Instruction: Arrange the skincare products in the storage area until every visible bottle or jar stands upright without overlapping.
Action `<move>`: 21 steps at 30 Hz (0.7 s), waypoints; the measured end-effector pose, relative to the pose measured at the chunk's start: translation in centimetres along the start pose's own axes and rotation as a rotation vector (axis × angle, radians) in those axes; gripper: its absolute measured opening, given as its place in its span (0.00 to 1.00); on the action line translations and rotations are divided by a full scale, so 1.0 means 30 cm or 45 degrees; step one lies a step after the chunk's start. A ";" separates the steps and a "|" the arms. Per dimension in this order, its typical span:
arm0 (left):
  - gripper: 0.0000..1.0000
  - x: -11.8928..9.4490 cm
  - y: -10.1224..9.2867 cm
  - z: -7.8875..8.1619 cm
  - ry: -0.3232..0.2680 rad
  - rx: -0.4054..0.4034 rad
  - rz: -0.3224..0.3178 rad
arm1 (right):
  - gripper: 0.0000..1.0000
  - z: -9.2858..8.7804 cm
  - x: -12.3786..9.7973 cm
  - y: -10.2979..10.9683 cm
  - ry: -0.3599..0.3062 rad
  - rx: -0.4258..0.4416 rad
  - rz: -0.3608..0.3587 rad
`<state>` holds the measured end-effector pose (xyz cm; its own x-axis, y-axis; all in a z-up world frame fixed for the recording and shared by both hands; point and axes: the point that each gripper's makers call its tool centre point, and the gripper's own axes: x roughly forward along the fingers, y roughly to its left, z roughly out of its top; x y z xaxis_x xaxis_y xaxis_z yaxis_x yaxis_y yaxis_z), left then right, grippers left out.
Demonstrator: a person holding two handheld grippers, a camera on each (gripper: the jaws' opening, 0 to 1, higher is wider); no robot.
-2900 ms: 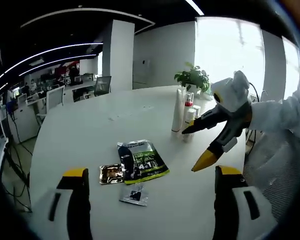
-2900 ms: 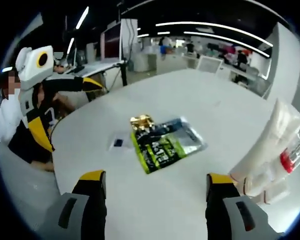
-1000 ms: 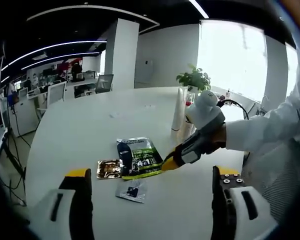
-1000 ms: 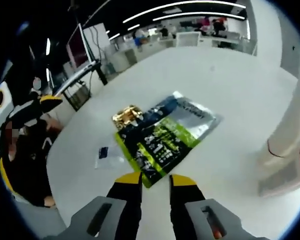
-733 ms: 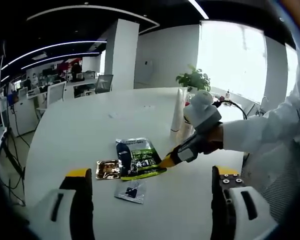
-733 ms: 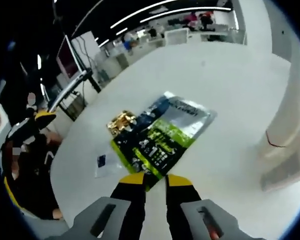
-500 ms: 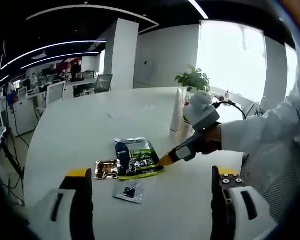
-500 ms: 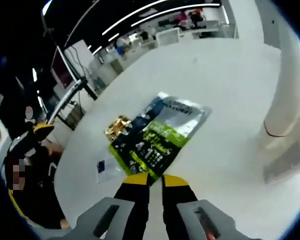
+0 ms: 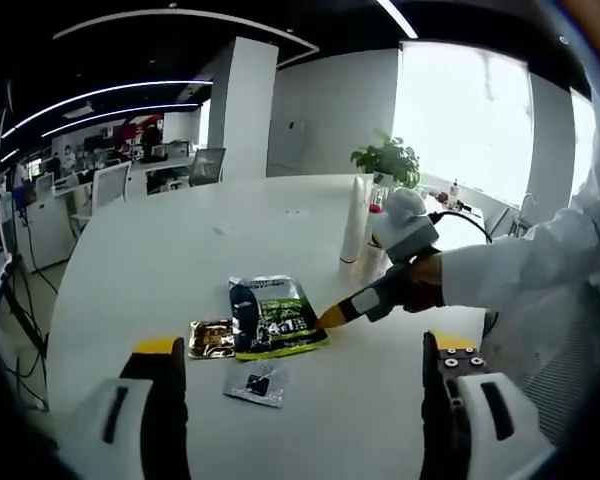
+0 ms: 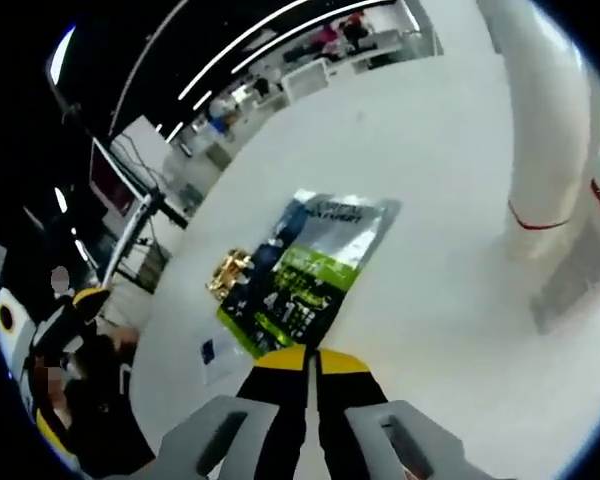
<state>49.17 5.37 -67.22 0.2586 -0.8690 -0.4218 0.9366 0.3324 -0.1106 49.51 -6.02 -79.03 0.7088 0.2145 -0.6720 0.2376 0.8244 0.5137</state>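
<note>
A green and black pouch [image 9: 276, 316] [image 10: 305, 275] lies flat on the white round table [image 9: 180, 250]. My right gripper [image 10: 312, 359] is shut on the pouch's near edge; in the left gripper view it comes in from the right, and its yellow tip [image 9: 332, 318] meets that edge. A gold sachet [image 9: 210, 338] [image 10: 231, 269] and a small clear sachet [image 9: 255, 382] [image 10: 215, 352] lie beside the pouch. A tall white tube [image 9: 356, 222] [image 10: 543, 130] stands upright with small bottles [image 9: 380, 203] close to it. My left gripper [image 9: 302, 343] hangs open and empty near the table's edge.
A potted plant [image 9: 385, 158] stands behind the bottles. A person's white sleeve [image 9: 520, 270] reaches in from the right. Office desks and chairs [image 9: 110, 190] stand beyond the table. Bare tabletop lies left of and behind the pouch.
My right gripper came down from above the table to the pouch's near edge, and its jaws closed from wide open to shut. The left gripper stayed open and almost still.
</note>
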 end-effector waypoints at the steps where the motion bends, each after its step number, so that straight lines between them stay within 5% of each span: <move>1: 0.92 0.001 0.001 -0.001 -0.001 0.001 0.001 | 0.00 0.005 0.000 0.003 -0.013 0.026 0.013; 10: 0.81 0.077 -0.009 -0.047 0.051 0.117 -0.022 | 0.00 -0.005 -0.005 0.007 -0.014 0.057 0.020; 13: 0.69 0.121 -0.035 -0.026 0.041 0.278 0.000 | 0.00 -0.004 -0.009 0.011 -0.019 0.063 0.023; 21: 0.51 0.245 -0.030 -0.087 0.127 0.698 0.009 | 0.00 0.000 -0.009 0.020 -0.030 0.098 0.037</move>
<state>49.60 -0.36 -72.57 0.2670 -0.8197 -0.5067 0.9276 0.0760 0.3659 49.46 -5.60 -78.53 0.7314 0.2246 -0.6439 0.2663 0.7752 0.5728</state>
